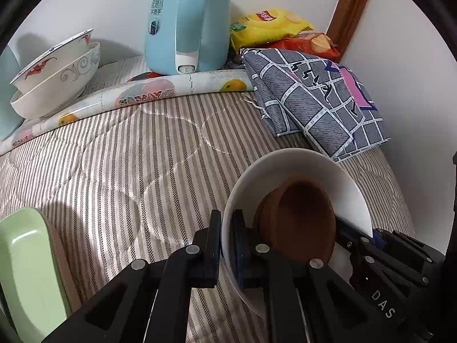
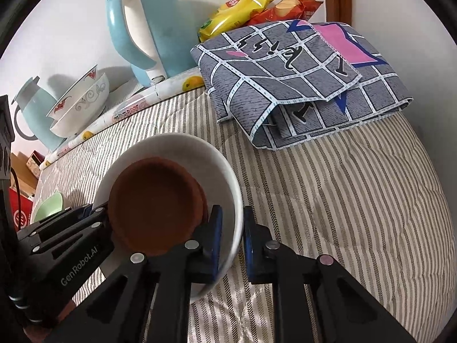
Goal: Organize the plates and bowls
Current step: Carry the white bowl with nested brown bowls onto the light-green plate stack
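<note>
Now, white bowl (image 2: 182,148): we hold it on the striped quilt (image 2: 328,200), before the kettle (image 2: 148,28).
Brown dishes (image 2: 154,203): stacked inside.
Left gripper (image 1: 227,245): clamped on its rim.
Right gripper (image 2: 231,245): pinching the opposite rim.

Both fisheye views ride just behind their own tongs and look steeply down and forward over the striped bed cover (image 1: 114,171) toward the wall. The left view sits close at the left rim of the white bowl (image 1: 300,165); the right view sits close at its right rim. Both share that bowl, the blue kettle (image 1: 185,23), the stacked bowls (image 2: 82,105) and the folded grey cloth (image 2: 300,85).
</note>
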Available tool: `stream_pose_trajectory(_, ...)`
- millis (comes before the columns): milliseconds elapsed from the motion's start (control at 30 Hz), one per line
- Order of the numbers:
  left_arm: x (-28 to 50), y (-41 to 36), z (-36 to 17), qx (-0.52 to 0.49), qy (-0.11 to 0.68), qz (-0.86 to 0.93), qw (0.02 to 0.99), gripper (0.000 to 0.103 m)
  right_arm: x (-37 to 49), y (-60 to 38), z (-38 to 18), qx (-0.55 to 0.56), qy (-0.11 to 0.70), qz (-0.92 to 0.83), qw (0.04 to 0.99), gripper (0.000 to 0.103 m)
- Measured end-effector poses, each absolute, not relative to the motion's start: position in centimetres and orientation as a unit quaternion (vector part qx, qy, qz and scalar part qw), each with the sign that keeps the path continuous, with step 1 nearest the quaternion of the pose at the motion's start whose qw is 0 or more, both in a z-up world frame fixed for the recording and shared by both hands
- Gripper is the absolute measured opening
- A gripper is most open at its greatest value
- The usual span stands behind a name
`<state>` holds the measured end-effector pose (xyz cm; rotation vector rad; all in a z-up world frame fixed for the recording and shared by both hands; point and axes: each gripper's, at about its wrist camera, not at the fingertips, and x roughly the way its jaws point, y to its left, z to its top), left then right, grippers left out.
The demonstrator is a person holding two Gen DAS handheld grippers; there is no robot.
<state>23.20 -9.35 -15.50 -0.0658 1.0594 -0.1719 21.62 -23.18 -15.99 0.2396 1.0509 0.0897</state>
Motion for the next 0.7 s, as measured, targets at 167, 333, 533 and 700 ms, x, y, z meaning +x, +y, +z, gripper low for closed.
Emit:
stream_pose_trajectory(167, 22.2, -9.4, -15.1, -0.030, 0.503, -0.084, 0.860, 0.008, 20.4, -23.1, -15.7, 0.114, 0.498, 0.040, 0.859, 0.013)
stream_pose_trajectory(333, 21.0, -9.2, -14.4, -0.030, 0.499, -0.084, 0.862, 0.008, 19.3, -22.8, -15.2, 0.115, 0.495, 0.039, 0.860, 0.013)
stream_pose_trajectory(533, 19.4, -8.7, -13.2, -0.033, 0.491, -0.085, 0.866, 0.008, 17.5, -22.4, -14.1, 0.113, 0.488, 0.039, 0.865, 0.013)
stream_pose_trajectory(700, 17.9, -8.0, -12.0, -0.035, 0.483, -0.082, 0.871, 0.008, 16.2, -21.8, -12.8, 0.110, 0.481, 0.041, 0.869, 0.013)
